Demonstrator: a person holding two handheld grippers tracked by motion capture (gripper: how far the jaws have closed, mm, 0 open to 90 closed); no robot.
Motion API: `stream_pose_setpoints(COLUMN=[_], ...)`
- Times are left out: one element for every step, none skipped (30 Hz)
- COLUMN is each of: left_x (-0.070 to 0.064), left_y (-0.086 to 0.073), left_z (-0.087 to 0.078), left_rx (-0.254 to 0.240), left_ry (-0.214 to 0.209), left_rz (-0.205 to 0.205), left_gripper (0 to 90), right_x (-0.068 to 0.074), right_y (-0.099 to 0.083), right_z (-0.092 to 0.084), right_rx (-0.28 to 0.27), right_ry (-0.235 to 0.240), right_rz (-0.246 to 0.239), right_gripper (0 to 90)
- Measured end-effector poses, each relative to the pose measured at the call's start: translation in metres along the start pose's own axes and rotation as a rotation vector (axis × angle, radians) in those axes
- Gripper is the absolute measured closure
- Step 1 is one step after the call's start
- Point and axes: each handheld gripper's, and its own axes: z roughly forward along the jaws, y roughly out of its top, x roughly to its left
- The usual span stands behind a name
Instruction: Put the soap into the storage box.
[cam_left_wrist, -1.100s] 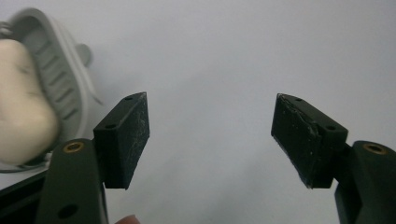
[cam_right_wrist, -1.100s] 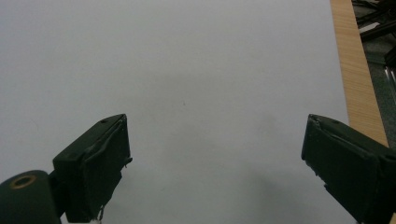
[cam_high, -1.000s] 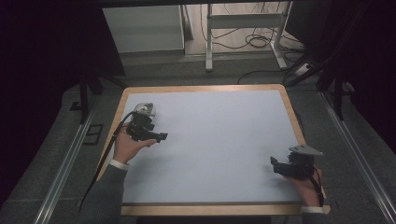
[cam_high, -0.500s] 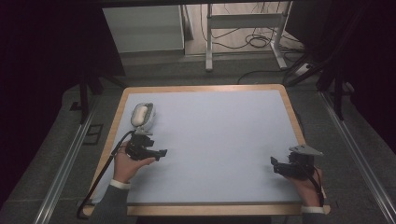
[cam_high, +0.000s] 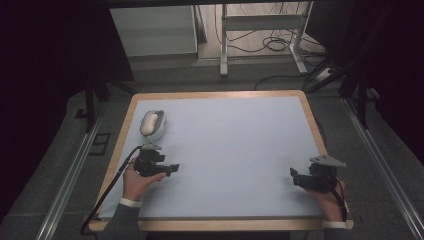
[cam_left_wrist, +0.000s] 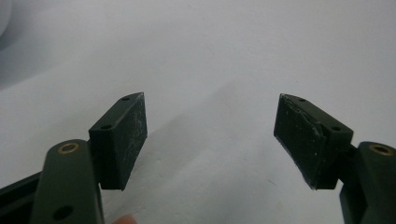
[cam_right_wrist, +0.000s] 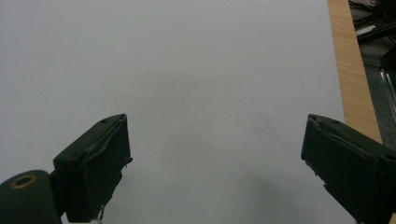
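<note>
A pale oval object in a grey-rimmed holder (cam_high: 152, 124) lies on the light blue mat (cam_high: 230, 150) at the far left. My left gripper (cam_high: 172, 168) rests nearer the person's side of it, apart from it, jaws wide open over bare mat. In the left gripper view the gripper (cam_left_wrist: 210, 135) holds nothing between its pads (cam_left_wrist: 122, 140). My right gripper (cam_high: 294, 176) sits near the mat's front right corner, open. In the right gripper view the gripper (cam_right_wrist: 215, 161) has only mat between its fingers (cam_right_wrist: 95, 165).
The mat lies on a wooden-edged table (cam_high: 312, 117). Beyond the far edge stand a white cabinet (cam_high: 152, 30) and a metal frame (cam_high: 260, 35) with cables on the floor. Metal rails (cam_high: 70, 172) run along both sides of the table. A black cable (cam_high: 107, 195) trails from the left gripper.
The left hand has pulled its gripper back toward the person, leaving the pale oval object lying on the mat at the far left. The right gripper has stayed put.
</note>
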Motion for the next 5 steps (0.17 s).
stream_pose_setpoints(left_x=[0.0004,0.0008,0.0013,0.0016,0.0017], left_y=[-0.0007,-0.0013,-0.0016,-0.0019,-0.0019], left_z=[0.0004,0.0008,0.0009,0.0009,0.0009], left_rx=[0.0,-0.002,-0.006,-0.014,-0.017], left_ry=[-0.001,-0.012,-0.026,-0.047,-0.048], left_rz=[-0.004,-0.01,-0.012,-0.019,-0.019], left_gripper=[26.1,26.2,26.2,26.1,26.0], right_x=[-0.0002,-0.0002,-0.0002,-0.0002,0.0001], right_y=[0.0001,0.0004,0.0006,0.0007,0.0011], right_z=[-0.0004,-0.001,-0.0014,-0.0016,-0.0022], right_rx=[-0.004,-0.008,-0.011,-0.013,-0.016], right_ry=[0.0,0.001,0.003,0.007,0.011], right_rz=[0.001,0.001,0.0,0.0,0.002], right_gripper=[8.0,8.0,8.0,8.0,8.0])
